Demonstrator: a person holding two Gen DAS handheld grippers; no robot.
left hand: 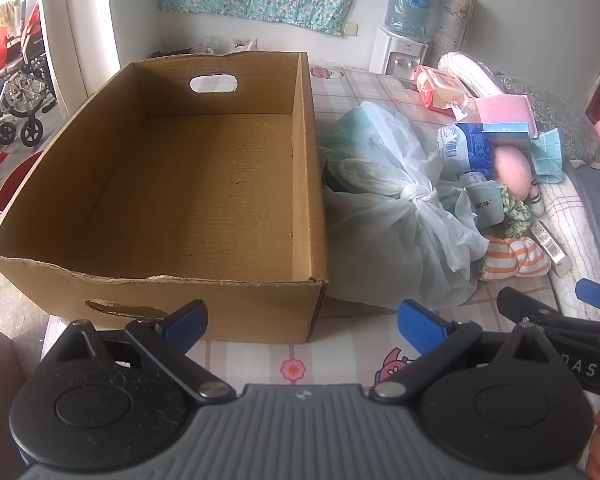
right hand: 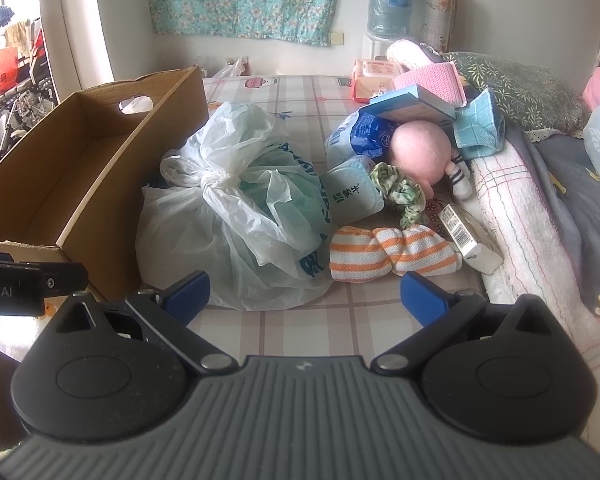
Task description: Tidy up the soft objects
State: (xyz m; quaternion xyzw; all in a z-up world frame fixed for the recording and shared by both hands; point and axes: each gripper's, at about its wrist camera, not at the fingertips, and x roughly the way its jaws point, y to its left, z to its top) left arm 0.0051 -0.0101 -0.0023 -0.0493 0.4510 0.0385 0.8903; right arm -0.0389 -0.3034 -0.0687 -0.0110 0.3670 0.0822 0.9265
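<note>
Two grippers are hovering low over the bed here, both spread wide with nothing between the blue pads. Going left to right: the cardboard box (left hand: 188,184) is sitting on the far left of the checked bed cover (right hand: 300,324), open on top and bare inside, with oval handle cutouts in its end walls. The left gripper (left hand: 302,322) is hanging right in front of the box's near wall, jaws parted, gripping nothing.

Just beside the box on its right, a knotted plastic bag (right hand: 236,216) is slumping against the box wall, pale and see-through with something greenish inside. The right gripper (right hand: 305,295) is pointing at the near edge of that bag, also released and not touching it.

Right of the bag the soft stuff is piling up: an orange-striped cloth (right hand: 392,254) is lying nearest, touching the bag's edge, with a green floral scrunchie (right hand: 404,196) just behind it. A small white carton (right hand: 352,196) is leaning between the bag and the scrunchie. Behind those, a pink plush ball (right hand: 420,148) is resting under a blue box (right hand: 412,106), with a blue-and-white packet (right hand: 356,136) to its left and a teal cloth (right hand: 476,128) and pink knit cloth (right hand: 432,80) to its right. A slim barcode box (right hand: 468,236) is lying by the quilt edge.
</note>
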